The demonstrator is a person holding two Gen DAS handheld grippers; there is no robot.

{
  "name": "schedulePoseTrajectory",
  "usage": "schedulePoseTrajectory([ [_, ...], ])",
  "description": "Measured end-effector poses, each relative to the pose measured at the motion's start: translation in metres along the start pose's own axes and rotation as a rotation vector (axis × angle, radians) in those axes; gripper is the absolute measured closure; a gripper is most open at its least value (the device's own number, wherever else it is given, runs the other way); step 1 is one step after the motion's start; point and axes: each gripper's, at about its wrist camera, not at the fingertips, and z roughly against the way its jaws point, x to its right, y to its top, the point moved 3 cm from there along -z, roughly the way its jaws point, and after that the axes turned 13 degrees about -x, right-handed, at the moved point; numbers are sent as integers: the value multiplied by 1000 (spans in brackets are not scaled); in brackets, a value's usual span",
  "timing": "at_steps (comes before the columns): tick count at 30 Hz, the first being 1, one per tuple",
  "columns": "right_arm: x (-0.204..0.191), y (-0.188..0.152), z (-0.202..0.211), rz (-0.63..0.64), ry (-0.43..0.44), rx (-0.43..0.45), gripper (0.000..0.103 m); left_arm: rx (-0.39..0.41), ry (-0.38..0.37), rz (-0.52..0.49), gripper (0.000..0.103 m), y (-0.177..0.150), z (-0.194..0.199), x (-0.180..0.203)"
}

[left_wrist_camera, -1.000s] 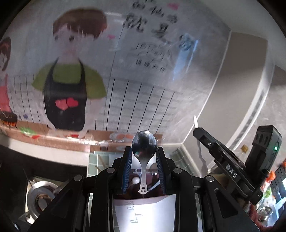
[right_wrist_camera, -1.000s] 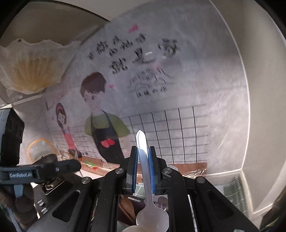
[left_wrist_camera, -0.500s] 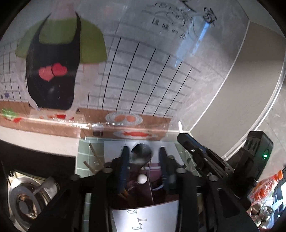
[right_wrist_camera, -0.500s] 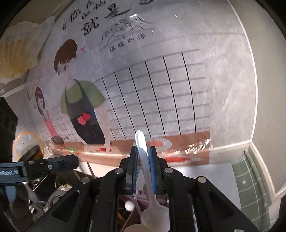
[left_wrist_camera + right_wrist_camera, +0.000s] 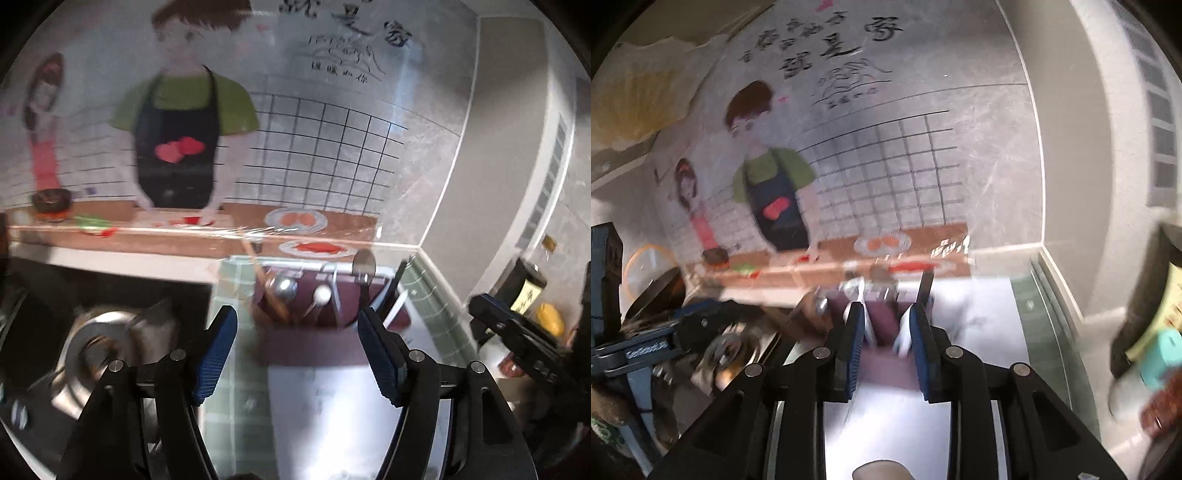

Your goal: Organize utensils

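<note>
1. Between the blue ribbed pads of the left gripper [image 5: 297,349] lies only bare space: its jaws are spread wide and carry nothing.
2. Just beyond those fingertips stands a dark maroon utensil holder [image 5: 325,314], divided into compartments, on a white sheet over the green tiled counter [image 5: 236,291].
3. Utensils stand upright in the holder: a wooden-handled piece [image 5: 264,280] leaning left, a shiny metal spoon [image 5: 284,287] beside it, a white round-ended piece [image 5: 322,294] in the middle, and a second metal spoon [image 5: 364,263] with its bowl up, further right. A white plastic handle [image 5: 395,308] slants out at the holder's right edge.
4. Left of the holder sits a steel pot [image 5: 99,354], blurred.
5. Over on the right wrist view, the right gripper [image 5: 886,332] is parted by a moderate gap and grips nothing; the maroon holder [image 5: 882,325] shows through that gap, heavily blurred.
6. Behind everything, a cartoon wall poster [image 5: 177,110] shows a cook in a black apron.
</note>
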Motion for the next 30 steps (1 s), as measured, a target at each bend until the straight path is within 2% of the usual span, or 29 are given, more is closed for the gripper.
schedulePoseTrajectory([
  [4,-20,-40,33,78,-34,-50,74,39,89,-2,35,-52,35,10],
  [7,-27,-64,48,79,-40,-95,74,55,168,-39,35,-86,54,17],
  [11,-35,-90,67,89,-52,-106,74,56,160,-49,35,-113,74,23],
  [18,-46,-108,90,98,-81,-72,74,86,191,-54,35,-129,99,36],
  [30,-49,-119,98,103,-80,-67,74,36,169,-21,35,-142,102,36],
])
